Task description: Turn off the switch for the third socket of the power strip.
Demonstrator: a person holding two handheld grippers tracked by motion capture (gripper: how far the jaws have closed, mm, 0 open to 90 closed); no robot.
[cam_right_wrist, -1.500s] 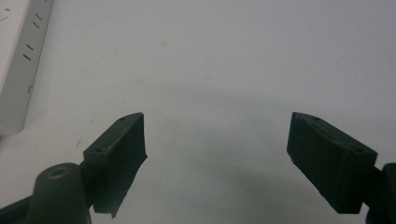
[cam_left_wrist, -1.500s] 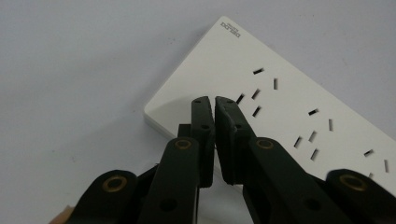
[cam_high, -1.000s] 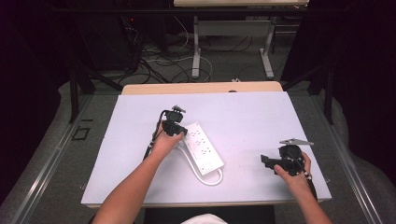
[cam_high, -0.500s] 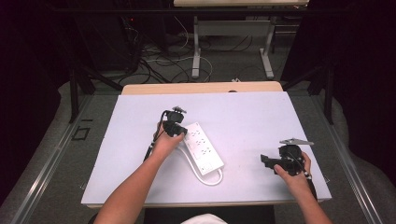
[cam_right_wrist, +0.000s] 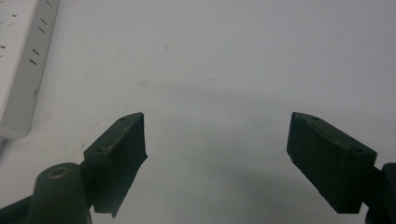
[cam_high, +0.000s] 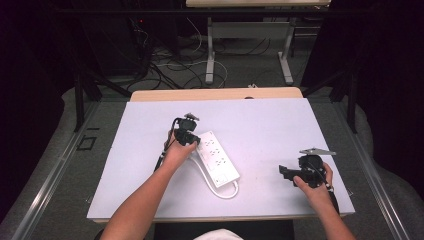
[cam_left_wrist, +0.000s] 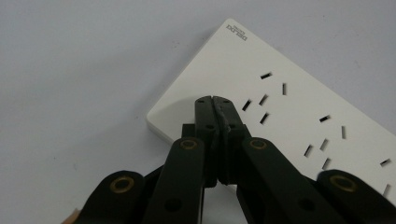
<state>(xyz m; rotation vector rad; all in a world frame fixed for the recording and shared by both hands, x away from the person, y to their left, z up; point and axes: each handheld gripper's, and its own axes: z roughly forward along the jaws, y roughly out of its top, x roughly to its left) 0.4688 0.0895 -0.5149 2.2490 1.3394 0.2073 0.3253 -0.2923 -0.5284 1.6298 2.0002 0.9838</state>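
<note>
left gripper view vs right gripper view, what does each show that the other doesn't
Left gripper view: the left gripper with its jaws shut together, tips resting over one end of the white power strip, whose top face shows slot-shaped sockets and a small printed brand mark at the corner.

Right gripper view: the right gripper with its jaws wide apart and nothing between them, above bare table.

Both: the power strip, seen in the right gripper view as an edge at the upper left, and the pale table surface.

Left gripper [cam_left_wrist: 212,100]: jaws closed together, tips pointing down and forward. Right gripper [cam_right_wrist: 217,154]: jaws wide apart, nothing between, held low.
</note>
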